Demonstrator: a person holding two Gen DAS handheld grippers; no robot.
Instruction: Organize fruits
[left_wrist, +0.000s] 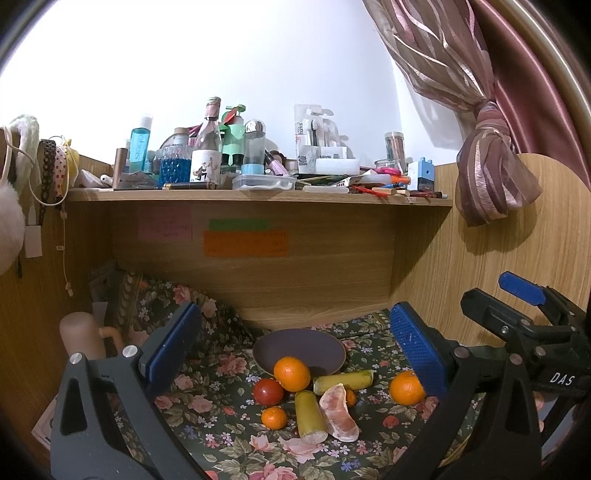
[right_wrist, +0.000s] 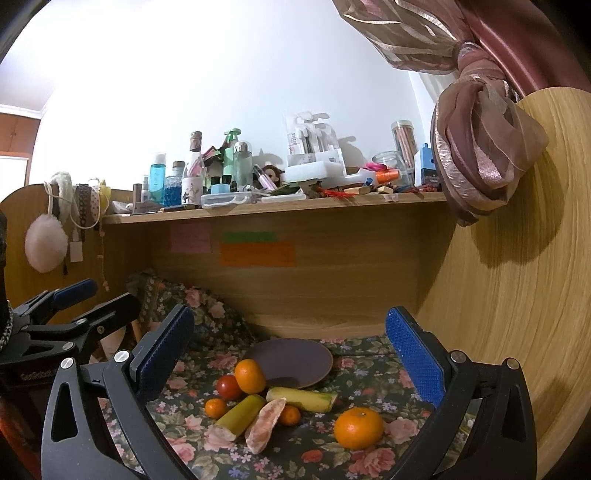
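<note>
A purple bowl (left_wrist: 299, 349) (right_wrist: 291, 360) sits empty at the back of the floral cloth. In front of it lie an orange (left_wrist: 291, 373) (right_wrist: 250, 376), a red tomato (left_wrist: 268, 391) (right_wrist: 229, 386), a small mandarin (left_wrist: 274, 417) (right_wrist: 216, 408), two banana pieces (left_wrist: 309, 412) (left_wrist: 343, 381), a peeled grapefruit segment (left_wrist: 339, 412) (right_wrist: 264, 424) and a second orange (left_wrist: 406, 387) (right_wrist: 359, 427) off to the right. My left gripper (left_wrist: 295, 347) is open and empty above the fruit. My right gripper (right_wrist: 290, 350) is open and empty, and also shows at the right of the left wrist view (left_wrist: 491, 295).
A wooden shelf (left_wrist: 258, 194) above is crowded with bottles and boxes. Wooden walls close in the back and right. A knotted curtain (left_wrist: 487, 166) hangs at the right. A beige mug (left_wrist: 83, 334) stands at the left, beside a bunched fold of cloth.
</note>
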